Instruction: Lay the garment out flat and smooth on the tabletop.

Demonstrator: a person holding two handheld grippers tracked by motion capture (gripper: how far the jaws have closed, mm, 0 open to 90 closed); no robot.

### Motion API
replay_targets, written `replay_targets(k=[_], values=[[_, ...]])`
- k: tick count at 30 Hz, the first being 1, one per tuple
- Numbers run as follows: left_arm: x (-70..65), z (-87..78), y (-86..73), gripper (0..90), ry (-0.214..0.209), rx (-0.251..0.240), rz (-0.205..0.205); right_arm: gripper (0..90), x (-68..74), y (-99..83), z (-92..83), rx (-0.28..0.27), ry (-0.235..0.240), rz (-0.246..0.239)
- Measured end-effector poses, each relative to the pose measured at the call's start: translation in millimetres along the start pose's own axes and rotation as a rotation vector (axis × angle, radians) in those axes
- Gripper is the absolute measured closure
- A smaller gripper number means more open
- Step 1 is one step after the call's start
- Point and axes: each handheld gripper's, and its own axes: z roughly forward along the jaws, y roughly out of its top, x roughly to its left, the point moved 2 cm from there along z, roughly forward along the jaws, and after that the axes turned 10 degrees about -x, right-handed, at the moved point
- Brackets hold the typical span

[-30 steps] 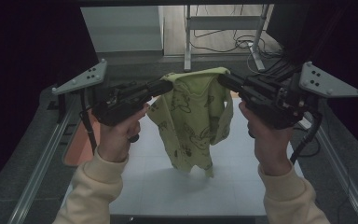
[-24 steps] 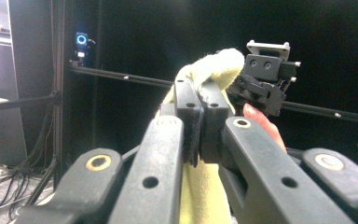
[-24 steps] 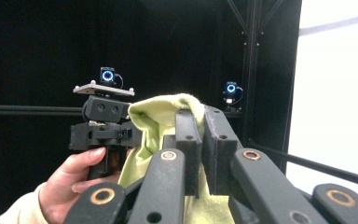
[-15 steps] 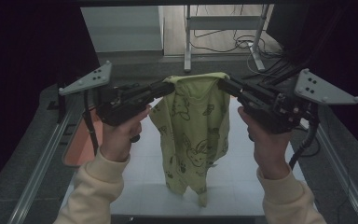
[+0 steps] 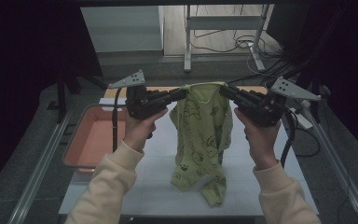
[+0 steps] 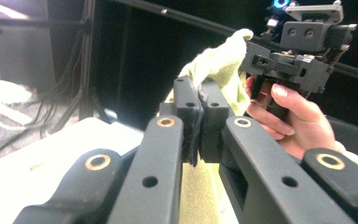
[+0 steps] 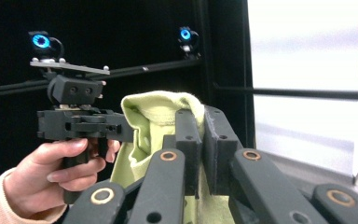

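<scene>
Yellow-green printed cotton shirt (image 5: 203, 135) hangs lengthwise between left gripper (image 5: 182, 93) and right gripper (image 5: 223, 92), both pinching its top edge, hem touching the white table (image 5: 154, 186).

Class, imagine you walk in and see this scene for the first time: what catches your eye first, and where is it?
A yellow-green printed garment hangs in the middle over the white table, its lower end crumpled on the surface. The left gripper and right gripper are each shut on its top edge from either side. A shallow orange tray sits at the table's left.
</scene>
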Motion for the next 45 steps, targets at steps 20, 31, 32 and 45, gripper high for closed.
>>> replay_targets(k=[20,31,32,45], values=[[47.1,27.8,-30.0,87.3,0.09,0.119,-0.057,85.0,-56.3,-45.9,16.7,0.137,-0.126,0.059],[71.5,41.5,-45.9,86.7,0.137,0.155,-0.09,84.8,-79.2,-61.2,26.8,0.193,-0.174,0.072],[75.1,43.0,-48.1,86.6,0.144,0.157,-0.096,84.8,-81.9,-62.9,28.2,0.199,-0.178,0.075],[98.5,49.7,-61.7,40.3,0.283,0.178,-0.091,52.3,-117.5,-80.9,38.6,0.225,-0.314,0.101]])
